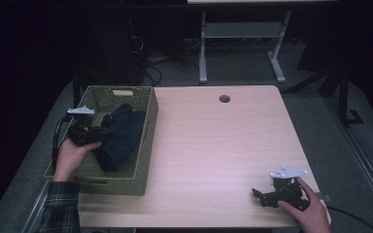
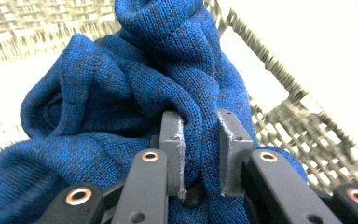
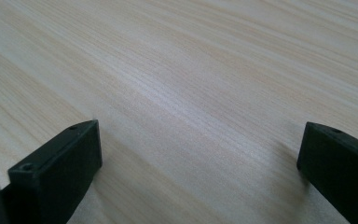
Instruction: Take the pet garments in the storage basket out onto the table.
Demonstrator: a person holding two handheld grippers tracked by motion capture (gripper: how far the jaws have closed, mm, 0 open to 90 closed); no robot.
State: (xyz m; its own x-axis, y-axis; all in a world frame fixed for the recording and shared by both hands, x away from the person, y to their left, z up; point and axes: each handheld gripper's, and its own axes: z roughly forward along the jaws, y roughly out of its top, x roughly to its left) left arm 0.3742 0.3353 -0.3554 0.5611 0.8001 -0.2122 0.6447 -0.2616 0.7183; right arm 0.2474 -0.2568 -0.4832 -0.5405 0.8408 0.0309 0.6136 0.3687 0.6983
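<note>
A dark blue knit garment [image 1: 120, 135] lies bunched inside an olive woven basket [image 1: 145, 92] at the table's left edge. My left gripper [image 1: 106, 131] reaches into the basket and is shut on a fold of the garment [image 2: 177, 79]; the left gripper view has knit fabric pinched between the two grey pads [image 2: 173, 144]. My right gripper [image 1: 257, 195] rests low near the table's front right corner, held by a hand. Its jaws stand wide apart over bare wood [image 3: 200, 93], with nothing between them.
The light wooden table [image 1: 223, 145] has a round cable hole [image 1: 224, 99] near its far edge. The basket's woven wall [image 2: 279, 60] rises close behind the garment. Beyond the table stand white desk legs [image 1: 203, 48] and cables on a grey floor.
</note>
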